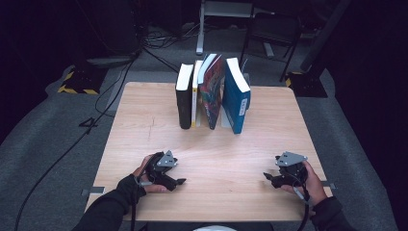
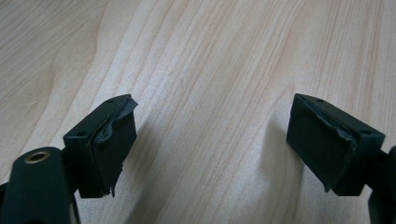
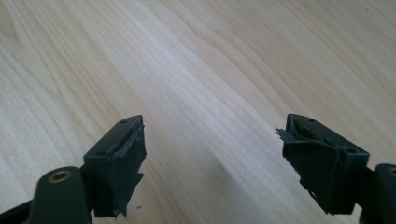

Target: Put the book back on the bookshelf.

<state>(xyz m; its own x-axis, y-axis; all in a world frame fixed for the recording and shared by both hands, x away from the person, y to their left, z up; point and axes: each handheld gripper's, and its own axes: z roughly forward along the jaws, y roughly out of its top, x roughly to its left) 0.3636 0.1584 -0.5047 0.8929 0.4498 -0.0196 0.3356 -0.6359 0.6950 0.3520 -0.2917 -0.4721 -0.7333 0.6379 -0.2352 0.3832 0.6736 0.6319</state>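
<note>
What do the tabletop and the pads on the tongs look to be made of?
The tabletop looks like pale wood or a wood-look laminate with a matt finish: long grain lines run across it, with only a soft sheen. The pads on the left tongs look like black rubber or foam tape, matt, with torn, ragged edges. Those on the right tongs look the same.

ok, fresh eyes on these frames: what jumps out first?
The row of upright books at the far middle of the wooden table, with the teal book at its right end. Nearer the person, the left gripper and right gripper rest low over bare wood, jaws wide open and holding nothing, well short of the books.
</note>
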